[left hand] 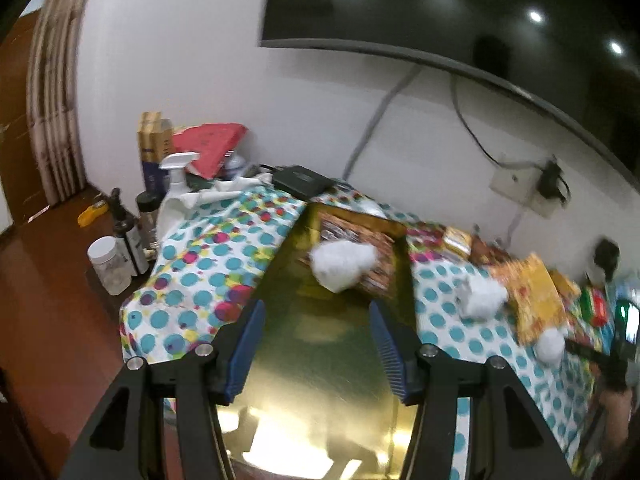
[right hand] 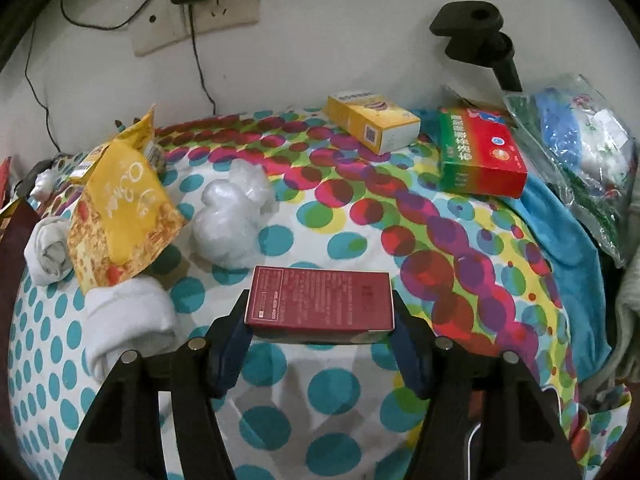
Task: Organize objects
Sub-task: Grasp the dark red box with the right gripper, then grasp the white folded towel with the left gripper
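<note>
My right gripper (right hand: 320, 296) is shut on a dark red box (right hand: 320, 300), its pads against the box's two short ends just above the polka-dot cloth (right hand: 320, 392). My left gripper (left hand: 316, 306) is open over a gold tray (left hand: 320, 360), with nothing between its fingers. In the tray's far end lie snack packets (left hand: 360, 240) and a white fluffy ball (left hand: 342, 266). Two more white balls (left hand: 482, 298) rest on the cloth beside a yellow snack bag (left hand: 536, 304). In the right wrist view that yellow snack bag (right hand: 120, 204) sits left of crumpled clear plastic (right hand: 232, 216).
A yellow box (right hand: 372, 120), a red-green box (right hand: 480, 152), a plastic bag (right hand: 580, 148) and a blue towel (right hand: 560, 232) line the far right. Rolled white socks (right hand: 128, 320) lie near left. A spray bottle (left hand: 176, 184), a jar (left hand: 108, 264) and a black box (left hand: 300, 178) stand beyond the cloth.
</note>
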Tool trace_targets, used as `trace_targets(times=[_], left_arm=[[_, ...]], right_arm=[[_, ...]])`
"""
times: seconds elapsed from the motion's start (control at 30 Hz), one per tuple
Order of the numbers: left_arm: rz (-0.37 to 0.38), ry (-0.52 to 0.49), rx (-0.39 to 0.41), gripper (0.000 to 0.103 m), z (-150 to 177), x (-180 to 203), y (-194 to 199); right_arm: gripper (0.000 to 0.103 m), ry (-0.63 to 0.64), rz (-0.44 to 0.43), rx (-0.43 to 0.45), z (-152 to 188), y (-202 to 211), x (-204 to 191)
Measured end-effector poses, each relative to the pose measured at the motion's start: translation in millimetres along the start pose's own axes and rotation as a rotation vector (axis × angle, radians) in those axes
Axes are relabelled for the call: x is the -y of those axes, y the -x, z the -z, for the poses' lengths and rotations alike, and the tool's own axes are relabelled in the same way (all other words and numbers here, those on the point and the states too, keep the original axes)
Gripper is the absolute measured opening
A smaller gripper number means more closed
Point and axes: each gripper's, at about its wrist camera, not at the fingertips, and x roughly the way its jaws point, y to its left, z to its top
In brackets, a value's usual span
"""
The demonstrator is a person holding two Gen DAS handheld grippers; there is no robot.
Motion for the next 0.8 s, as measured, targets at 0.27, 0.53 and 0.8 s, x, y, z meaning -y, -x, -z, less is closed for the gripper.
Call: trace_targets(times=[0.27,0.53,0.8], left_arm=[[0.156,-0.189,-0.060,0.056,19.1,81.4,-1.8],[0.241,-0.324,-0.047,0.056,19.3,153.7,-31.0],[0.280,-0.388,-0.220,0.056,22.0,204.4,-101.2]], right_arm=[[0.060,-0.033,0.026,0.016,-6.9,-9.8,9.0],[0.060,-0.010,0.030,-0.009,-7.8,-14.8,3.9],[0.062,-0.008,0.034,-0.009,-8.5,-14.4,2.0]])
